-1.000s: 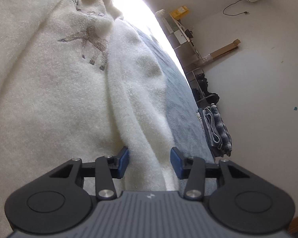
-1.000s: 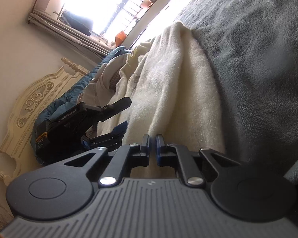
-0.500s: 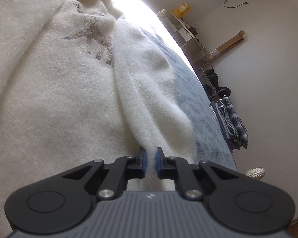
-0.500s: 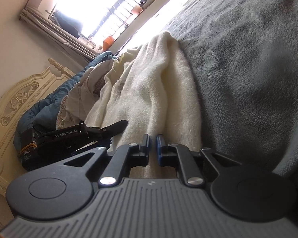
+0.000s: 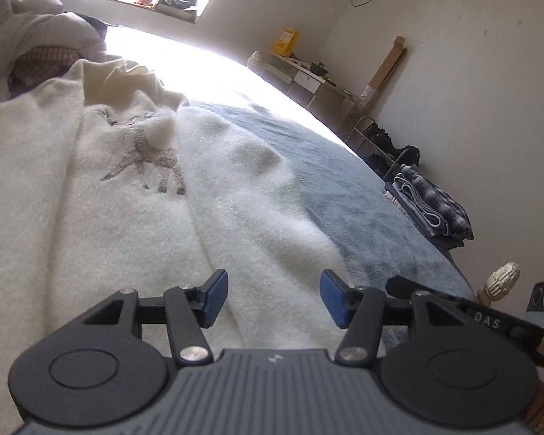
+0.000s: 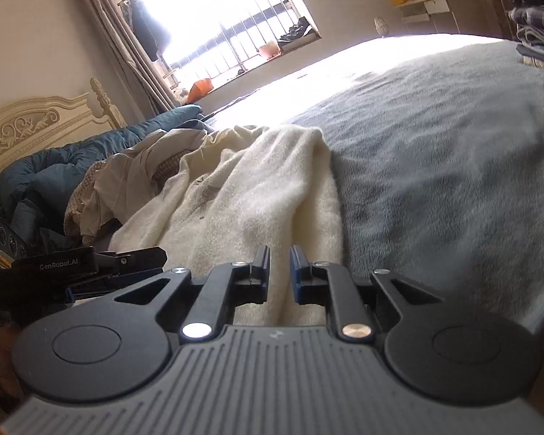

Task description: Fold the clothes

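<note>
Your left gripper stands wide open over the cream sweater — holding nothing. Your right gripper is nearly closed, with a fold of that sweater between its fingers. The sweater lies on the grey blanket.

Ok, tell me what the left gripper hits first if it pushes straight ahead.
The left gripper, jaws open, most likely meets the cream sweater lying right ahead of its fingers on the grey blanket.

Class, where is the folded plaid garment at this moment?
In the left wrist view the folded plaid garment lies at the right, on a stack beside the grey-blue blanket's edge, below the shoe rack; the right wrist view shows it top right.
</note>
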`<state>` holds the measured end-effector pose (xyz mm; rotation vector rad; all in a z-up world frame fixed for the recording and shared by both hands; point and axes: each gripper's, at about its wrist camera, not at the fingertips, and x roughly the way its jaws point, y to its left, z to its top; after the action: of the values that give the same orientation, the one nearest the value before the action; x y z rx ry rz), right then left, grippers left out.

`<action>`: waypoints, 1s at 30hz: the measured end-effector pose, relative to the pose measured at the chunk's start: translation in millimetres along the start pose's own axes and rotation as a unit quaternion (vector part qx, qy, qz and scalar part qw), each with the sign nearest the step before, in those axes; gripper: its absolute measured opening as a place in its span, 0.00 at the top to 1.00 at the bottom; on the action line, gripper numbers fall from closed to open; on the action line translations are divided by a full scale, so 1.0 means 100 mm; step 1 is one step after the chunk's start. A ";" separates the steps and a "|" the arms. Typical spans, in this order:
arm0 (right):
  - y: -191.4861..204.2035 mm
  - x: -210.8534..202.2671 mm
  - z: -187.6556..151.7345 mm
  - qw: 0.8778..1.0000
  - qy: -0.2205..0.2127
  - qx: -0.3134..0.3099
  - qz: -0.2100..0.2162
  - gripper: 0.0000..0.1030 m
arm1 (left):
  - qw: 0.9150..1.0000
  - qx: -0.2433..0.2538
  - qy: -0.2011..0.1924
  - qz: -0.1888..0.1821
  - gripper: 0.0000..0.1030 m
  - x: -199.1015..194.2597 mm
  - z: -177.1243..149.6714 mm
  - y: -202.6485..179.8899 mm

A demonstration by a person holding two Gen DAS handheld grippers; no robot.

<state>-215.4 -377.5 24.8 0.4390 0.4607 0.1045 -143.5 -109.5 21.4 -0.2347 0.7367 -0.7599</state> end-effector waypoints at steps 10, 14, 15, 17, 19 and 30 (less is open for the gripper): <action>-0.01 1.47 0.70 0.987 0.044 -0.153 -0.005 0.88 | 0.998 0.051 0.036 -0.030 0.32 0.44 -0.32 -0.21; -0.12 1.69 0.72 0.975 0.105 -0.195 -0.009 0.93 | 0.998 0.037 0.027 -0.053 0.28 0.41 -0.37 -0.14; -0.09 1.66 0.81 0.978 0.096 -0.186 -0.011 0.93 | 0.997 0.032 0.024 -0.059 0.26 0.40 -0.39 -0.12; -0.03 1.69 0.99 0.980 0.075 -0.184 -0.013 0.92 | 0.997 0.024 0.018 -0.070 0.26 0.40 -0.42 -0.08; 0.02 1.81 1.15 0.980 0.058 -0.189 -0.018 0.92 | 0.997 0.026 0.014 -0.073 0.26 0.39 -0.45 -0.08; -0.18 2.33 1.50 0.990 0.094 -0.103 -0.022 0.90 | 0.995 0.027 -0.011 -0.092 0.26 0.34 -0.58 -0.04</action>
<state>59.9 -406.3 42.7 0.2169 0.6381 0.1505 -168.9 -132.3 -36.8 -0.2640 0.6790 -0.9499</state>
